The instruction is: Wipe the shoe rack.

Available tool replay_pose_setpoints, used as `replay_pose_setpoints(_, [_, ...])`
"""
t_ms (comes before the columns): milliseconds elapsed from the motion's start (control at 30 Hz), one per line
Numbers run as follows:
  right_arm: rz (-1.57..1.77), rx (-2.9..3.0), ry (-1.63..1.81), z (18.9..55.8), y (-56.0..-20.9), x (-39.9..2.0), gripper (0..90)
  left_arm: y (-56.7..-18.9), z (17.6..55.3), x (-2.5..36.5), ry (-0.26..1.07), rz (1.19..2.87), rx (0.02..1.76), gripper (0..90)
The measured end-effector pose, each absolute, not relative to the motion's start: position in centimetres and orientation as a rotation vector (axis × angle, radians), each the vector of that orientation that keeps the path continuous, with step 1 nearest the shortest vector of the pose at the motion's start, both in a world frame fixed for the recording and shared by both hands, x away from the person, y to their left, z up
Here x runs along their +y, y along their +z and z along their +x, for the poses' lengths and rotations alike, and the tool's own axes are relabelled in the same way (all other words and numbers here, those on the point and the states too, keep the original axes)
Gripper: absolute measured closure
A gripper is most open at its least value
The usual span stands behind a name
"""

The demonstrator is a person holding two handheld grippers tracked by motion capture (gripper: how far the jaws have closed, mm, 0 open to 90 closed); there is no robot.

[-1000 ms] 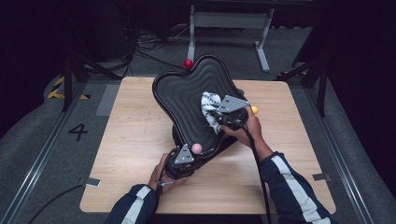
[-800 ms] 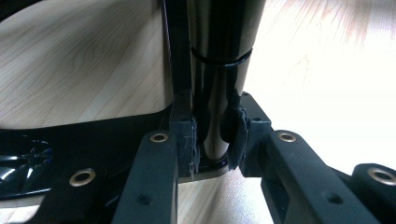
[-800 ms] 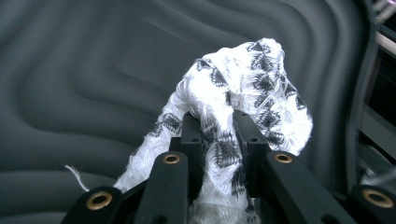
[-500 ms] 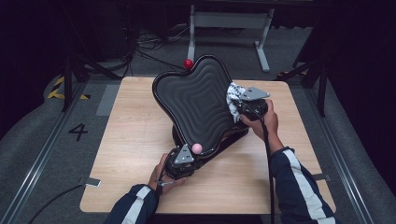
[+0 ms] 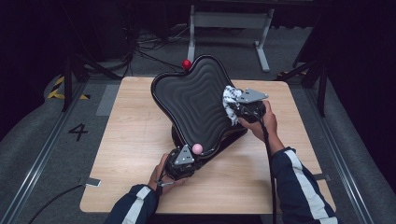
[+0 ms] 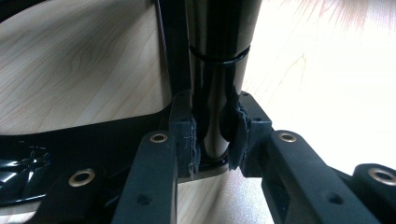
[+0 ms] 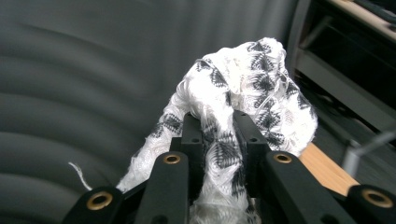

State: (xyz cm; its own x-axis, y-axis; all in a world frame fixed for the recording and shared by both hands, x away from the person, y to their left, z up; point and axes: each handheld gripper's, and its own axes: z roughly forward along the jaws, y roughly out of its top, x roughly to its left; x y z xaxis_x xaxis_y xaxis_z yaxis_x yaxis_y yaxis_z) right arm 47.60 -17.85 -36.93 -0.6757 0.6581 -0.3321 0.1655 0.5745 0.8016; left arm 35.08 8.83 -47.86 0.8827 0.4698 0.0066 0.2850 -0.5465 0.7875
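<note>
A black tray point(image 5: 196, 102) with a rippled, wavy face stands tilted up on the wooden table point(image 5: 126, 130). My left gripper point(image 5: 184, 159) is at its near lower edge, shut on the tray's rim; in the left gripper view the pads point(image 6: 236, 135) of my left gripper point(image 6: 215, 135) pinch the glossy black edge point(image 6: 212, 60). My right gripper point(image 5: 235, 110) is at the tray's right edge, shut on a bunched white cloth point(image 5: 229, 103) with black patterning. In the right gripper view my right gripper point(image 7: 219, 135) holds the cloth point(image 7: 254, 88) against the ridged tray face point(image 7: 70, 70).
A small red ball point(image 5: 186, 64) shows behind the tray's far edge, and a pink ball point(image 5: 197, 148) sits by my left gripper. A metal stand point(image 5: 224, 21) and cables lie on the floor beyond the table. Bare tabletop extends left and front right.
My right gripper has carried the cloth from the middle of the tray's face to its right edge. The left gripper and the tray have stayed put.
</note>
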Motion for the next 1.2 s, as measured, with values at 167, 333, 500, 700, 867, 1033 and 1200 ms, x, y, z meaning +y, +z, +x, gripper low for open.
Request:
replay_pose_setpoints(167, [0.573, 2.232, 1.015, 46.3, -36.8, -16.1, 77.4, -47.9, 35.1, 8.8, 0.280, 2.182, 0.536, 72.7])
replay_pose_setpoints(333, [0.484, 2.287, 1.044, 44.8, -36.7, -14.6, 77.3, -47.9, 35.1, 8.8, 0.279, 2.184, 0.536, 72.5])
replay_pose_setpoints(500, [0.384, 2.354, 1.086, 43.4, -36.6, -12.9, 77.2, -47.9, 35.1, 8.8, 0.281, 2.184, 0.535, 72.4])
replay_pose_setpoints(700, [0.274, 2.440, 1.136, 41.7, -36.7, -11.3, 76.3, -47.9, 35.0, 8.8, 0.284, 2.182, 0.539, 72.3])
replay_pose_setpoints(867, [0.191, 2.452, 1.108, 40.4, -36.7, -10.0, 76.1, -47.9, 35.1, 8.7, 0.288, 2.182, 0.535, 71.9])
replay_pose_setpoints(1033, [0.180, 2.452, 1.094, 40.2, -36.7, -9.8, 76.3, -47.9, 35.1, 8.7, 0.283, 2.181, 0.537, 71.9])
replay_pose_setpoints(1200, [0.190, 2.446, 1.103, 40.4, -36.7, -9.9, 76.6, -47.9, 35.1, 8.8, 0.277, 2.175, 0.561, 71.8])
